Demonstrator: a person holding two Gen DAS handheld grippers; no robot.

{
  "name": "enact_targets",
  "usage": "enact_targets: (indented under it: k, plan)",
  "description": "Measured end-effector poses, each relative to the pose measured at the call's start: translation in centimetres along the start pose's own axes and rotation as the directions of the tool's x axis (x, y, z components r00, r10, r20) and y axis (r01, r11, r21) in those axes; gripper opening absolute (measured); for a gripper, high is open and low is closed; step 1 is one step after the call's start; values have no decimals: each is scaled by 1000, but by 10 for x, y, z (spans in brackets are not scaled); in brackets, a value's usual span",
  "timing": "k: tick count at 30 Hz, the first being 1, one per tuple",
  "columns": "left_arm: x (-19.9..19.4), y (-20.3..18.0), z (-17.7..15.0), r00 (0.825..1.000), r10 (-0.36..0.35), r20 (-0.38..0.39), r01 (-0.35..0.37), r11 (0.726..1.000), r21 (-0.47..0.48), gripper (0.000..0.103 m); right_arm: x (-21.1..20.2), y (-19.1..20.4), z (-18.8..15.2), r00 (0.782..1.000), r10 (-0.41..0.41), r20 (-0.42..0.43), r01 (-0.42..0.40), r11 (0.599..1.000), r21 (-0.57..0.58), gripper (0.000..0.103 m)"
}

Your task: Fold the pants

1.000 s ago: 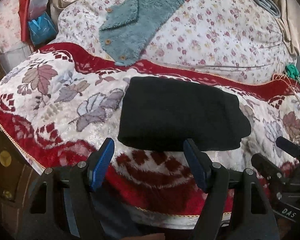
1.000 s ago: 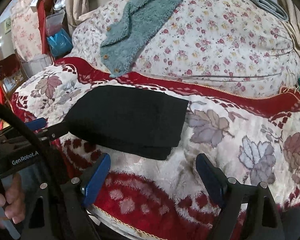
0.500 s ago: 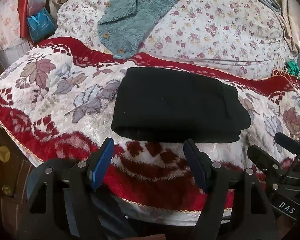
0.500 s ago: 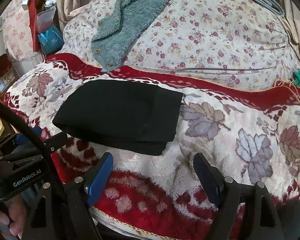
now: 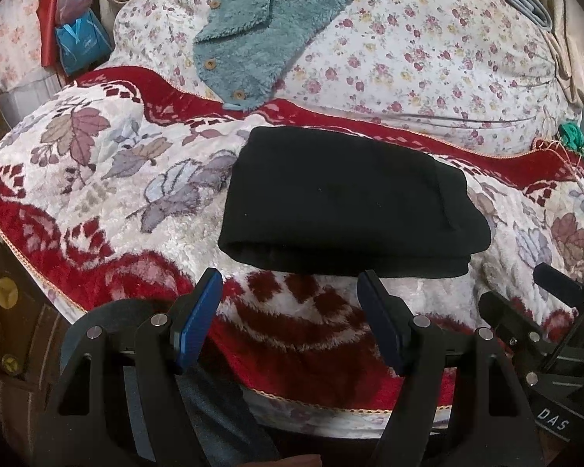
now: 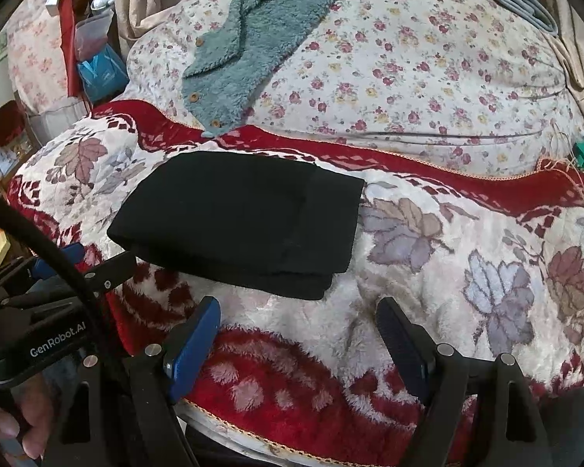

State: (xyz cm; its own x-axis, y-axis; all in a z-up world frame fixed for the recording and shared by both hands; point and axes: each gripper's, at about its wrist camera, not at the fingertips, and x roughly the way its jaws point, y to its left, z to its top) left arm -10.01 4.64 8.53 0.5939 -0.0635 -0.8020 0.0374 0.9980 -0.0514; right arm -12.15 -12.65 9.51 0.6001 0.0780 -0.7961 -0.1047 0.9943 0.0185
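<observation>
Folded pants [image 5: 342,202] lie mid-frame, long axis left-right, just above wide-open, empty left gripper [image 5: 290,303]; right gripper [image 6: 298,330], equally spread and empty, sits lower-right of them.

Open blanket [image 5: 97,202] all around pants [image 5: 342,198]

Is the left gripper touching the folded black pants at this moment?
Apart. The left wrist view shows the left gripper open, with a strip of blanket visible between its fingertips and the near edge of the black pants.

Probably a home bedroom: plush blanket [image 5: 97,179], floral quilt [image 5: 428,50]
</observation>
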Motion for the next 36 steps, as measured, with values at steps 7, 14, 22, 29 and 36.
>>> enact_targets:
  k: [7,14,22,29,36]
  plan:
    - [0,-5,-3,1000,21,-3,-21,1000,11,72,1,-1,-2,1000,0,-2,0,1000,5,81]
    - [-1,-3,-3,1000,31,-4,-31,999,7,72,0,1,-2,1000,1,-5,-1,1000,-1,81]
    - [-2,-5,-2,999,34,-3,-34,999,13,72,-6,-1,0,1000,15,27,-15,1000,0,81]
    - [-3,-9,-1,1000,27,2,-27,1000,10,73,-13,2,2,997,39,67,-38,999,-12,81]
    - [-4,-9,0,999,50,13,-50,999,12,79,-14,5,1,996,42,73,-40,999,-34,81]
